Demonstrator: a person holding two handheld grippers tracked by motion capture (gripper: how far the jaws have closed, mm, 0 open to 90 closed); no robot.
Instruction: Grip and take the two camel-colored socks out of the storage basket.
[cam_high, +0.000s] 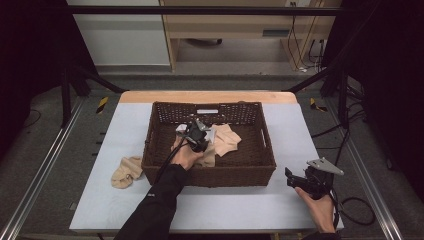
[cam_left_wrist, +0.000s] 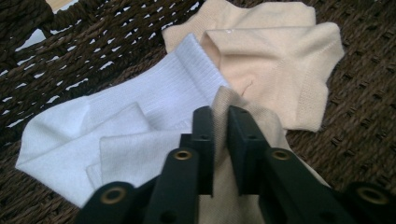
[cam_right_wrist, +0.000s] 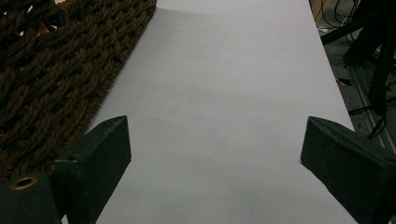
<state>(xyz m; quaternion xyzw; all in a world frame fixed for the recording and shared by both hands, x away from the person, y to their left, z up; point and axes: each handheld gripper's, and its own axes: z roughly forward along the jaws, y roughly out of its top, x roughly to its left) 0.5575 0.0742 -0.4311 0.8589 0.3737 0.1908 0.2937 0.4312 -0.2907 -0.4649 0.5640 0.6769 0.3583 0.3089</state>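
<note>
A brown wicker basket (cam_high: 210, 176) sits mid-table. Inside it, my left gripper (cam_high: 197, 135) is shut on a beige sock (cam_left_wrist: 223, 95), whose fabric is pinched between the two black jaws of the gripper (cam_left_wrist: 220, 116). A white ribbed sock (cam_left_wrist: 140, 116) lies just left of the jaws, and a second beige sock (cam_left_wrist: 275, 60) lies beyond on the basket floor (cam_left_wrist: 364, 140). Another beige sock (cam_high: 126, 171) lies on the table left of the basket. My right gripper (cam_high: 296, 178) rests open over bare table, right of the basket, and its wide-apart jaws (cam_right_wrist: 215, 140) hold nothing.
The white table top (cam_right_wrist: 233, 70) stretches ahead of the right gripper, with the basket's woven wall (cam_right_wrist: 51, 70) along its left. Dark frame posts and cables (cam_high: 345, 125) stand off the table's right edge. A person's sleeve (cam_high: 155, 205) reaches in from the front.
</note>
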